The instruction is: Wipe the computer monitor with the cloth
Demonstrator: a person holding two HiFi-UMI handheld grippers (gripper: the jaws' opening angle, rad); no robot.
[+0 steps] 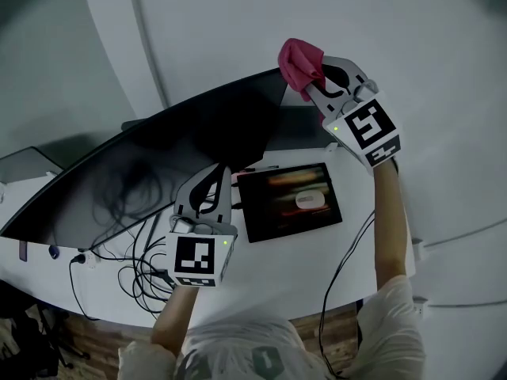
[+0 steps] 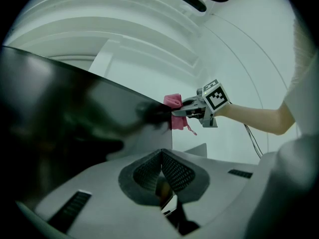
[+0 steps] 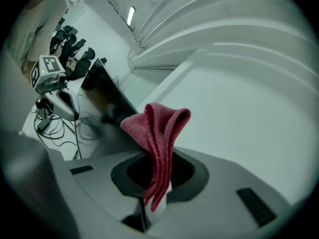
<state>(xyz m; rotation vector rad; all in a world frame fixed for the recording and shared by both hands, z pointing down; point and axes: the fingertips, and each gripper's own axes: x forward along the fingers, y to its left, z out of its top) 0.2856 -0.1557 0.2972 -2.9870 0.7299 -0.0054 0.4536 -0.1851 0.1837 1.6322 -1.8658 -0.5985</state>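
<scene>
Left gripper [image 1: 215, 182] closed, empty, over the desk [image 1: 301, 252]; right gripper [image 1: 311, 85] pinches cloth [image 1: 299, 62] at monitor's [image 1: 158, 161] top-right corner, wiping apparently mostly ahead.

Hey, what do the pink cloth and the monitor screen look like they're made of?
The cloth looks like a soft microfibre or knit fabric, matte pinkish red: a fine woven texture and limp folds show. The monitor has a screen that is probably glass or hard plastic, dark and glossy, with faint reflections on it.
</scene>
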